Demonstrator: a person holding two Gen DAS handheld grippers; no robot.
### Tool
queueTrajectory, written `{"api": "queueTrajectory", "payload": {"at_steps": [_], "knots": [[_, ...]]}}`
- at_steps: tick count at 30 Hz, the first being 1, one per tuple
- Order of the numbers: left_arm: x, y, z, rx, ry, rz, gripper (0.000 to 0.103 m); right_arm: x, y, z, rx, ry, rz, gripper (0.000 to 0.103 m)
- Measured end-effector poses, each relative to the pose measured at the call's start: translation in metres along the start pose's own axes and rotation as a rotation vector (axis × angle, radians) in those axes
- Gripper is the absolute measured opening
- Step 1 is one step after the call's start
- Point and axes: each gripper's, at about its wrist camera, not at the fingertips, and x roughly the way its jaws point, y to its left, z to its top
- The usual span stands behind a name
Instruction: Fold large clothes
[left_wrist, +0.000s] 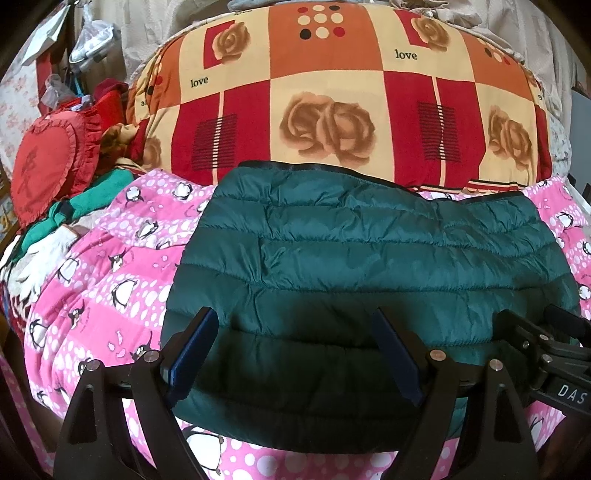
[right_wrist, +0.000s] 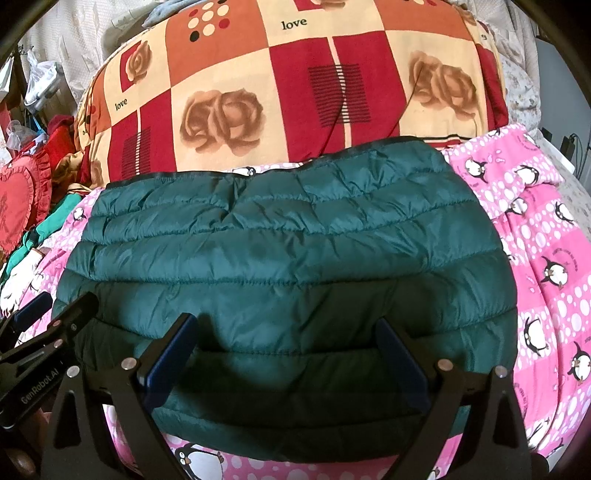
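Note:
A dark green quilted puffer jacket lies folded into a compact rectangle on the pink penguin sheet; it also fills the middle of the right wrist view. My left gripper hovers open over the jacket's near edge, nothing between its blue pads. My right gripper is open too, above the same near edge, a little to the right. The other tool shows at the side of each view: the right gripper's body and the left gripper's body. Neither one holds fabric.
A thick folded quilt with red, orange and cream squares, roses and "love" lettering sits just behind the jacket. A red heart cushion and a pile of clothes crowd the left. Pink sheet lies bare on the right.

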Motion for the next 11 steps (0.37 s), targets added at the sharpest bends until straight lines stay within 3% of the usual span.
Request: {"api": "queueTrajectory", "payload": {"at_steps": [11], "knots": [[0.0030, 0.0050, 0.0014, 0.003, -0.016, -0.025, 0.059, 0.0029, -0.0015, 0.0004, 0.007, 0.003, 0.009, 0.099]]}}
